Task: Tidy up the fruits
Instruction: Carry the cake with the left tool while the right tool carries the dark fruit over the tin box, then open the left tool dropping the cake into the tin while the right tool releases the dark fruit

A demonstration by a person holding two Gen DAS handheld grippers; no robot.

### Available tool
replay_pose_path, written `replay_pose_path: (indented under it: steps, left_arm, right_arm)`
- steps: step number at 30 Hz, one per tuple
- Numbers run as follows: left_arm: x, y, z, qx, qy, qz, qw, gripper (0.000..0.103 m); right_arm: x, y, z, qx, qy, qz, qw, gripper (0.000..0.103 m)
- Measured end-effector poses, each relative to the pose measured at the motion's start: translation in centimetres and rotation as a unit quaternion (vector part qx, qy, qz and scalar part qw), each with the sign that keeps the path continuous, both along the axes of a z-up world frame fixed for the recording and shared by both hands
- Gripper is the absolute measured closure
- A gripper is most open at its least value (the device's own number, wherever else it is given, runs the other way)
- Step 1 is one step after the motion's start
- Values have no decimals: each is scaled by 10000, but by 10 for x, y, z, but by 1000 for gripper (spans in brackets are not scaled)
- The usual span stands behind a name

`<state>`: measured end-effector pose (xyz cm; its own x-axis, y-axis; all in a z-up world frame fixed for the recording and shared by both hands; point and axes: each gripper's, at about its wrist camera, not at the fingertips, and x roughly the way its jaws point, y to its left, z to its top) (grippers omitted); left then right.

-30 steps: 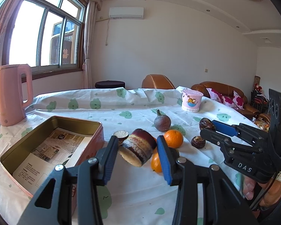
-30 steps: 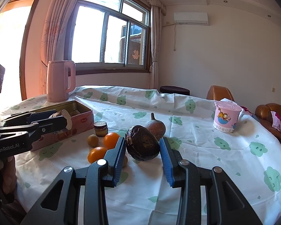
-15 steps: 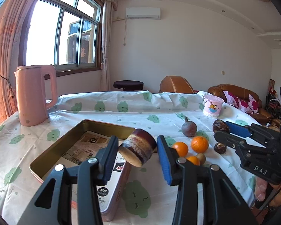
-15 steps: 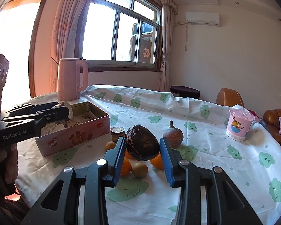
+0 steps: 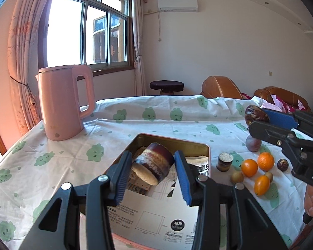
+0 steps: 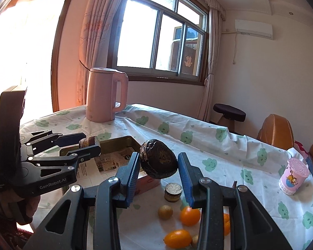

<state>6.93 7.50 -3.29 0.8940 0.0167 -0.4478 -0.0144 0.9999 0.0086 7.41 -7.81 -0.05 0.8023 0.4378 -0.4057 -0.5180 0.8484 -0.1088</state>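
Observation:
My left gripper is shut on a short dark sugarcane piece and holds it above the open pink tin box. My right gripper is shut on a dark wrinkled fruit, held in the air above the box's near corner. It shows at the right of the left wrist view. On the tablecloth lie several oranges, small brownish fruits, another sugarcane piece and a purple round fruit.
A pink kettle stands at the table's far left. A pink cup stands at the far right. Printed paper lines the box. A stool and brown sofas are beyond the table.
Both grippers have swung left with their loads. My left one now holds the sugarcane over the box's inside. My right one has moved from above the fruit pile toward the box.

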Motion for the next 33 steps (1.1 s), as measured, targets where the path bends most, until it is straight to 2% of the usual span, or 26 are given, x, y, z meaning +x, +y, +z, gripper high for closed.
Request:
replay_pose_path:
  steps: [10,18,33]
  left_arm:
    - [26,32,-13,-18,423,213,9989,59]
    - [38,41,-17,13,642,248,9976,59]
    - [49,34,-28,88,879,135,9960,58]
  right_arm:
    - [27,50,-18,-300,294,211,9989,63]
    - [46,75,-36,-468,628,232,9967,63]
    - [58,87,-61,-730,1046,194,9916,63]
